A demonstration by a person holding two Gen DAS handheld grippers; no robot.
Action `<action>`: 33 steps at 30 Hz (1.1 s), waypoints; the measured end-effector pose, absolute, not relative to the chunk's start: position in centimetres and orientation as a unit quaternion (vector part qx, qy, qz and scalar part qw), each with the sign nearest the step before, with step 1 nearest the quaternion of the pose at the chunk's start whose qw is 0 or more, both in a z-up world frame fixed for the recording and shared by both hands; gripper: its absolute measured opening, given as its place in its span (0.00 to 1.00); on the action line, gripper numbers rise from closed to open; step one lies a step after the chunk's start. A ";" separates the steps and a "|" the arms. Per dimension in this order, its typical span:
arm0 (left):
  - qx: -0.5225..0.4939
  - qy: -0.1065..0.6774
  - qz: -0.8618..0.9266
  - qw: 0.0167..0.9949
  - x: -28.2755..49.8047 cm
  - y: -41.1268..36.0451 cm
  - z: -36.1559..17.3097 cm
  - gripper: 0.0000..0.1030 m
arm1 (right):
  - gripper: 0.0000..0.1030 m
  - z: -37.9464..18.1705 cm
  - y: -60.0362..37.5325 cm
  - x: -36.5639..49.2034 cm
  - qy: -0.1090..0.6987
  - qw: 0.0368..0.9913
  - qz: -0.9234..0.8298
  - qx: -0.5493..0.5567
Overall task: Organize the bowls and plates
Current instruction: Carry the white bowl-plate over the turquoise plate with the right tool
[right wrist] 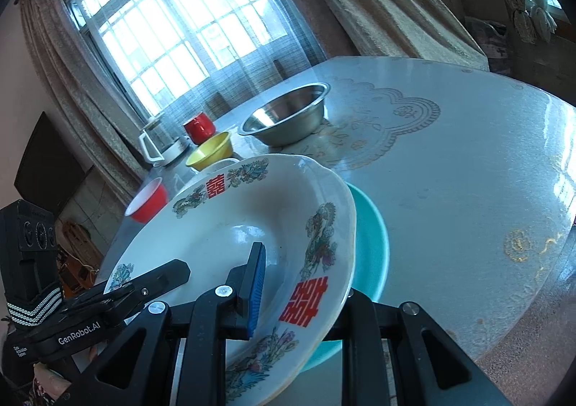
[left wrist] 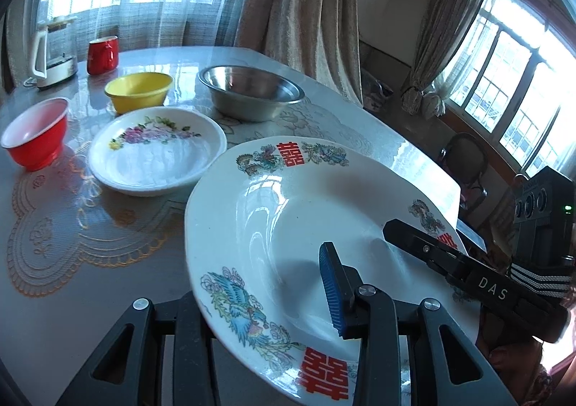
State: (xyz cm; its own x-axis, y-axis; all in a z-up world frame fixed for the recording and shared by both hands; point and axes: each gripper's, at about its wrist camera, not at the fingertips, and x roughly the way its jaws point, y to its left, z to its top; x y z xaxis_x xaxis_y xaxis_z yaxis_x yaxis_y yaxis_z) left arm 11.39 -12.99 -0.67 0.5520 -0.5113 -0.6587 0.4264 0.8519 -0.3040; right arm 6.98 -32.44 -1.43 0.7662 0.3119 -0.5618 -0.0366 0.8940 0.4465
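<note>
On the glossy table (right wrist: 450, 161), both claws clamp the rim of a glazed dragon-patterned plate (left wrist: 288, 211).

On the table (left wrist: 54, 226), the flower plate (left wrist: 158, 150) lies before the plastic bowl (left wrist: 138, 91). The steel bowl (left wrist: 250, 93) stands right of it, the cup (left wrist: 103, 55) and kettle (left wrist: 50, 53) behind.

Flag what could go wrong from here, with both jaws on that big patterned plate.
1. The patterned plate is tilted and pinched only at its rim by the left gripper and right gripper; uneven motion could let it slip.
2. A teal dish sits right behind it; they may knock together.
3. The floral plate and steel bowl sit close ahead, risking a clip on set-down.
</note>
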 end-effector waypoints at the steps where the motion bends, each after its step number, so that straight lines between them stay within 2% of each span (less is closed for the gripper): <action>1: -0.054 0.393 -0.267 0.878 11.5 -13.1 -0.8 0.37 | 0.20 -1.5 -32.6 7.2 0.331 0.916 0.093 0.209; 12: -0.051 0.428 -0.243 0.869 13.5 -14.2 -2.5 0.37 | 0.21 -3.3 -33.4 9.8 0.367 0.903 0.077 0.211; 33: -0.040 0.419 -0.224 0.879 13.2 -13.6 -3.1 0.40 | 0.25 -3.8 -33.5 9.5 0.368 0.905 0.056 0.204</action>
